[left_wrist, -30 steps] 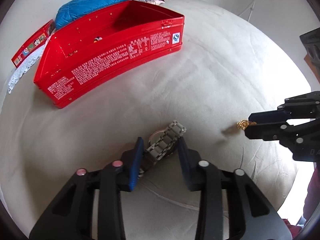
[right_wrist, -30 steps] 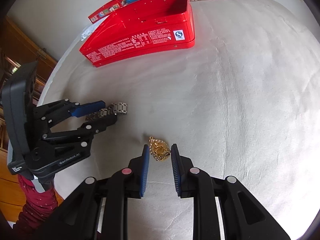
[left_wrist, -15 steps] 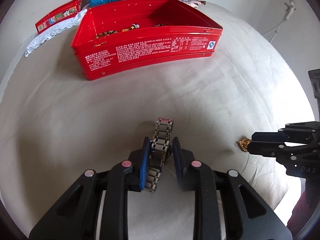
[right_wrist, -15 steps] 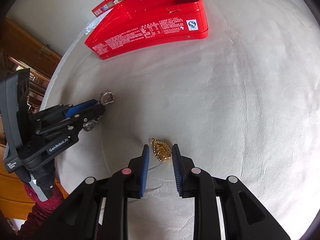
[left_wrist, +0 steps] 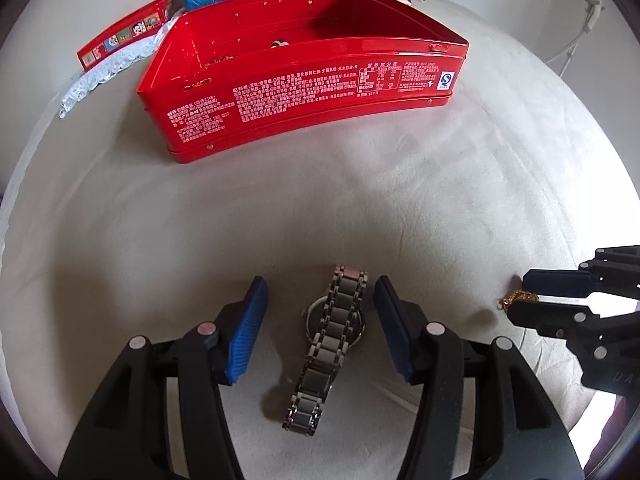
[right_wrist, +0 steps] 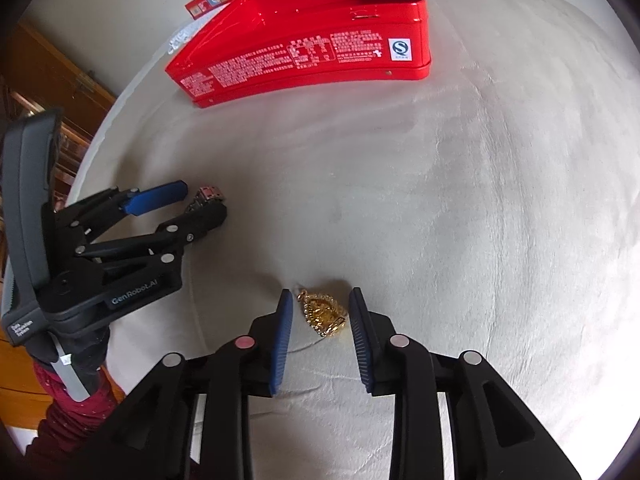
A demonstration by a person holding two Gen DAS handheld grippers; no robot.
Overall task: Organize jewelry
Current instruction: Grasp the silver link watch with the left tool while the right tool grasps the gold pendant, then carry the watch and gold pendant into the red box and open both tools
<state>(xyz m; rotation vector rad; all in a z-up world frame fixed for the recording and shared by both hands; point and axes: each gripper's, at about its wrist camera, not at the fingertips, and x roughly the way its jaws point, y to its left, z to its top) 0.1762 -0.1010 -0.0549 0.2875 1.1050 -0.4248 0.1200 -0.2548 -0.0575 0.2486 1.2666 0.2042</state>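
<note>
Only left view shows whole watch [left_wrist: 334,344] lengthwise.

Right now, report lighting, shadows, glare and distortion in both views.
Left wrist view: soft daylight, a faint shadow beside the watch, sheen on the red tin, blown-out white at lower right, fisheye bending the tin's edges. Right wrist view: sharp on the gold pendant, bright wash over the cream surface, dark vignette at the corners.
</note>
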